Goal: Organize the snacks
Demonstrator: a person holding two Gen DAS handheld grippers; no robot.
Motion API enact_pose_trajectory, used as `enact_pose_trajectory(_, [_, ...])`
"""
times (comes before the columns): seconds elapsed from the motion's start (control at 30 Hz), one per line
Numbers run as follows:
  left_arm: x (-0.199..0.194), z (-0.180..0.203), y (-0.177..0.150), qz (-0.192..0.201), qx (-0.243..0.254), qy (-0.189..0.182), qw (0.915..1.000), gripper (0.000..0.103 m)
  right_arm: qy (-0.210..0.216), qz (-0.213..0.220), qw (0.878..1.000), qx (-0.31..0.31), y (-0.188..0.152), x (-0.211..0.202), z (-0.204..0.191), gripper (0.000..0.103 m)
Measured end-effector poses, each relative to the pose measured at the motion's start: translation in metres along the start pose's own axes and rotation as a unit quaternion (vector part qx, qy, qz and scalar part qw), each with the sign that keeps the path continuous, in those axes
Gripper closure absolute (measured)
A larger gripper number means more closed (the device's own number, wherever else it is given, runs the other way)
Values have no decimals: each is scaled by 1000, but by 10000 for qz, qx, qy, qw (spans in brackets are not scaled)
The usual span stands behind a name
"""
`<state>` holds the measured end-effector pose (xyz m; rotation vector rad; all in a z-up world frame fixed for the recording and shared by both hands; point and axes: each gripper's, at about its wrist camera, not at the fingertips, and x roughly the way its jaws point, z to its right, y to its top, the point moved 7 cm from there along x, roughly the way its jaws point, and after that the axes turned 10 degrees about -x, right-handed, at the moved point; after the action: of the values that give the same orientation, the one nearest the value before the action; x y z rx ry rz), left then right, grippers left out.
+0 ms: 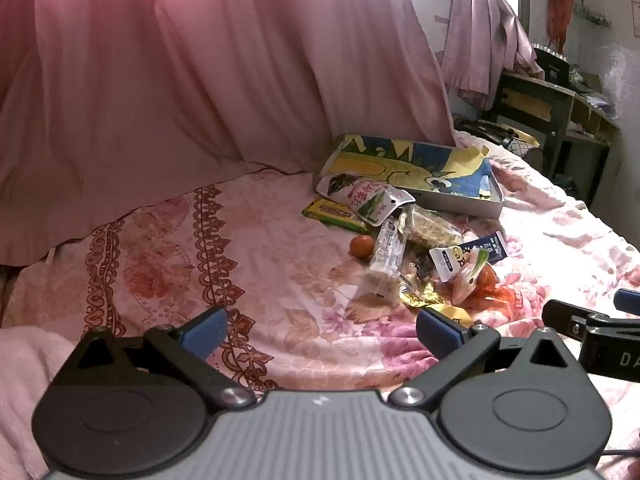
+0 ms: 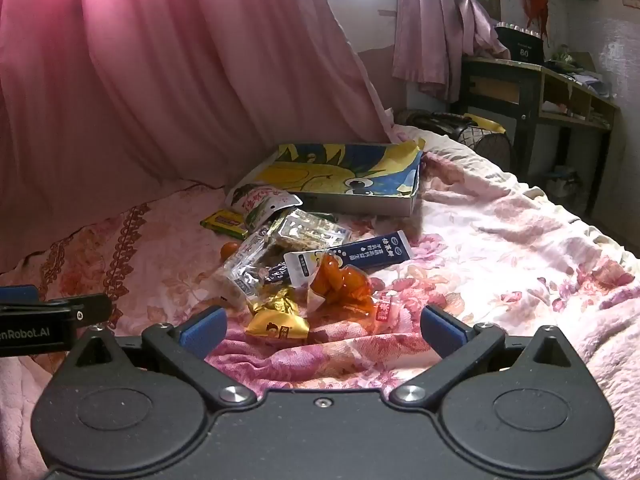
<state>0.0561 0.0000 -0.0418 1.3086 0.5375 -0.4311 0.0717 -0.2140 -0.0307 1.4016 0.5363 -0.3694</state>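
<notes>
The right tongs (image 2: 322, 330) hang nearest, their blue pads spread wide with nothing between them, just above a fold of the flowered bedsheet (image 2: 500, 248). The left tongs (image 1: 320, 330) are released in the same way and hold nothing; they hover over a bare part of the sheet, to the left of the snacks.

The snacks lie in a loose heap on the bed, in front of the right tongs. Closest is a small gold packet (image 2: 276, 322), and just beside it a clear bag of orange pieces (image 2: 340, 284). Behind them a dark blue stick pack (image 2: 360, 254) lies tilted, touching a white sachet. To the left are clear packs of grain bars (image 2: 308, 234), one overlapping another. Further back rest a white-and-green pouch (image 2: 262, 202) and a flat green-yellow bar (image 2: 224, 224). A small orange fruit (image 1: 361, 246) sits alone at the left edge of the heap.

Behind the heap stands a shallow box (image 2: 360, 202) — its open top is covered by a sheet with a yellow and blue cartoon print (image 2: 340, 172), so what is inside cannot be seen. The white-and-green pouch leans on its front corner.

A pink curtain (image 2: 160, 80) hangs behind the bed, and at the far right is a dark wooden desk (image 2: 532, 92) — well apart from the snacks.
</notes>
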Motion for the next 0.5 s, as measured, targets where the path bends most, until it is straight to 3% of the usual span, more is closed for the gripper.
enact_pose_trajectory(0.5, [0,0,0,-8,-5,-2,10000,0,-5,-16,10000,-7,0,1,0,1])
